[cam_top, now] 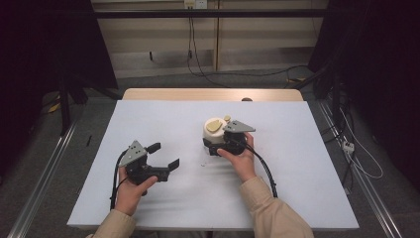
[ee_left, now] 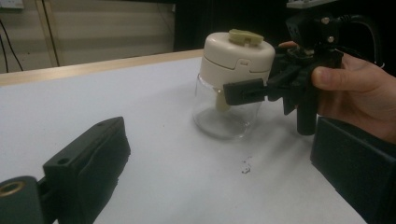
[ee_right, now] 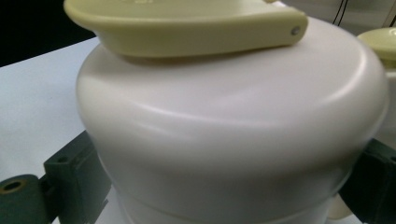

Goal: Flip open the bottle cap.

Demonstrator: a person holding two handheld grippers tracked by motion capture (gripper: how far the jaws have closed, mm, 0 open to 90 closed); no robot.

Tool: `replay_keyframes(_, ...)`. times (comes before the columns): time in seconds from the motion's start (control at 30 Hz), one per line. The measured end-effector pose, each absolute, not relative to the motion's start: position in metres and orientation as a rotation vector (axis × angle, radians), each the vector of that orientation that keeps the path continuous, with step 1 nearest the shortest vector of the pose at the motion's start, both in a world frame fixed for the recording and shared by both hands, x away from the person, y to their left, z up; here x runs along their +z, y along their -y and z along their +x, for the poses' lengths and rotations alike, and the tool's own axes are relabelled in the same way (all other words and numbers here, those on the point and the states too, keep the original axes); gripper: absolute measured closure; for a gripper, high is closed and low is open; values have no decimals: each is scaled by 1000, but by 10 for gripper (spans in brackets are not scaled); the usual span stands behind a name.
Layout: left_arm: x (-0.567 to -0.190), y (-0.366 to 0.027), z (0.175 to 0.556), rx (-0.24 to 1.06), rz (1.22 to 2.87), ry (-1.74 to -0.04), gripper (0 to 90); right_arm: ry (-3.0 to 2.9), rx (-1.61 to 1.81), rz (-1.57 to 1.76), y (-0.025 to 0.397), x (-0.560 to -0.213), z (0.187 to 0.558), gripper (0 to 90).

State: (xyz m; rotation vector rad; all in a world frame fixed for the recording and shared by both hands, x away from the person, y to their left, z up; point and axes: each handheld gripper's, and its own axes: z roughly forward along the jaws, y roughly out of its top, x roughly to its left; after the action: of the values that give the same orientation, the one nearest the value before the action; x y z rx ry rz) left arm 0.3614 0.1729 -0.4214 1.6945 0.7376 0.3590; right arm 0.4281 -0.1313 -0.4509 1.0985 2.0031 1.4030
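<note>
A glass jar (cam_top: 214, 133) with a cream lid (ee_left: 238, 58) and a pale yellow-green lever (ee_right: 187, 23) on top stands upright at the middle of the white table. My right gripper (cam_top: 212, 144) is shut on the jar, with a jaw on each side just under the lid (ee_right: 233, 130). The near jaw presses against the glass (ee_left: 224, 116) in the left gripper view. My left gripper (cam_top: 164, 155) rests low over the table to the jar's left, open, with nothing between its fingers (ee_left: 88, 158).
A white sheet (cam_top: 148, 119) covers the table, and a wooden edge (cam_top: 213, 94) shows at the far side. A small crumb (ee_left: 245, 167) lies in front of the jar. Cables (cam_top: 356, 148) run on the floor at the right.
</note>
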Motion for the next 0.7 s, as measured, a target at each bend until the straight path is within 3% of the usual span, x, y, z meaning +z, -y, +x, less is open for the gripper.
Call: replay_keyframes(0.7, -408, -144, 382, 306, 1723, -724, 49, -2010, 1413, 1137, 132, -453, 429, 45)
